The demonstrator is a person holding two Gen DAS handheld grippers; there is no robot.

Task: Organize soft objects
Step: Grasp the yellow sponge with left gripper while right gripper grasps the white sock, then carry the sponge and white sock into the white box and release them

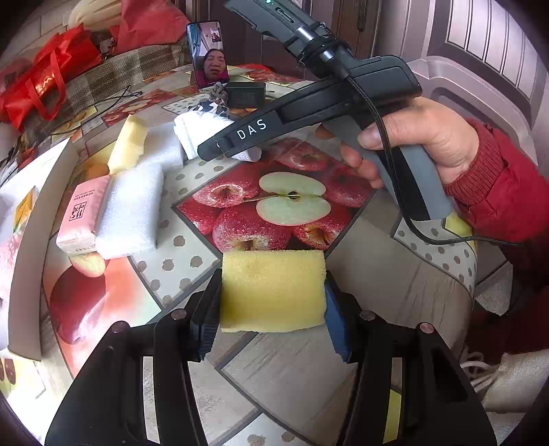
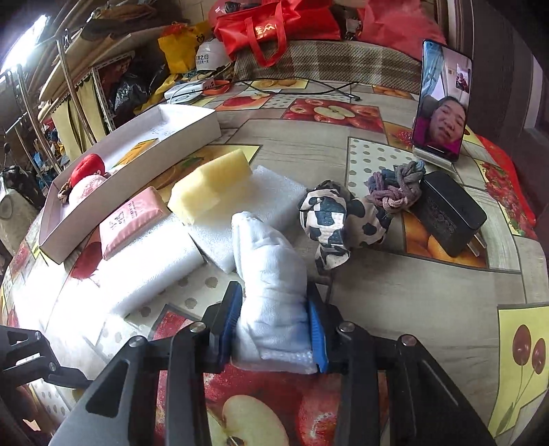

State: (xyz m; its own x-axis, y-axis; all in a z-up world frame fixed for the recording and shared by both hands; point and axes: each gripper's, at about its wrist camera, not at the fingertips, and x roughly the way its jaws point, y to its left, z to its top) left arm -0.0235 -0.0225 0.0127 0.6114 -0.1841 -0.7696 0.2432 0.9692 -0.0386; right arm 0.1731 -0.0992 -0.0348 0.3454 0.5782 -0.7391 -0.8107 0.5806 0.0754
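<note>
My left gripper (image 1: 272, 302) is shut on a yellow sponge (image 1: 272, 291) and holds it above the apple-print tablecloth (image 1: 360, 274). My right gripper (image 2: 274, 326) is shut on a rolled white cloth (image 2: 271, 274); its body (image 1: 308, 113) shows in the left wrist view, held by a hand. Another yellow sponge (image 2: 209, 182) lies on white foam pads (image 2: 161, 260). A pink tissue pack (image 2: 132, 219) lies beside them. A cow-print cloth (image 2: 339, 219) and a knotted grey-purple cloth (image 2: 394, 188) lie behind the white cloth.
A white tray (image 2: 192, 127) at the left holds a red and pink soft toy (image 2: 85, 175). A phone (image 2: 442, 103) stands on a stand at the back right, a black charger (image 2: 449, 216) in front of it. Red bags (image 2: 271, 24) and cables (image 2: 308, 85) lie at the back.
</note>
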